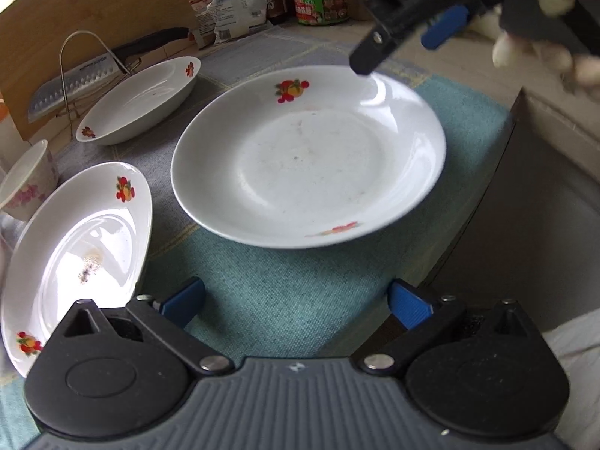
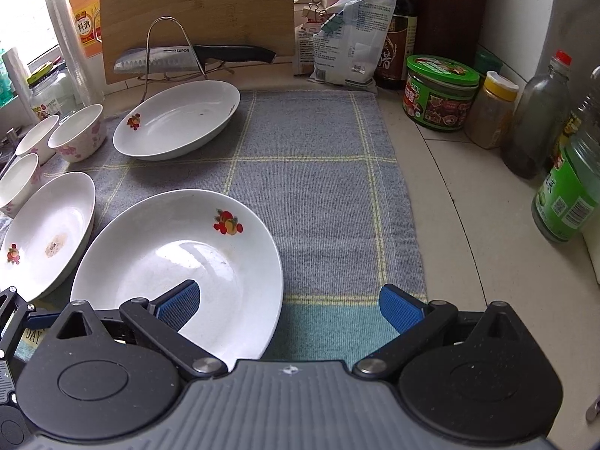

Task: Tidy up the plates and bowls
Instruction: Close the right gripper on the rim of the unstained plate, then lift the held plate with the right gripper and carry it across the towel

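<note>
White ceramic plate with fruit motifs (image 2: 180,262) lies on the checked mat (image 2: 318,187), under the right gripper's (image 2: 288,305) left finger; left gripper (image 1: 296,302) sits perhaps slightly farther back. Both gape, empty.

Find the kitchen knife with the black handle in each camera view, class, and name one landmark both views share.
Left wrist view: the kitchen knife with the black handle lies upper left, on a wire rack before the wooden cutting board.
Right wrist view: the knife lies top centre, on the same rack before the board.
Shared landmark: the round green-lidded jar.
</note>
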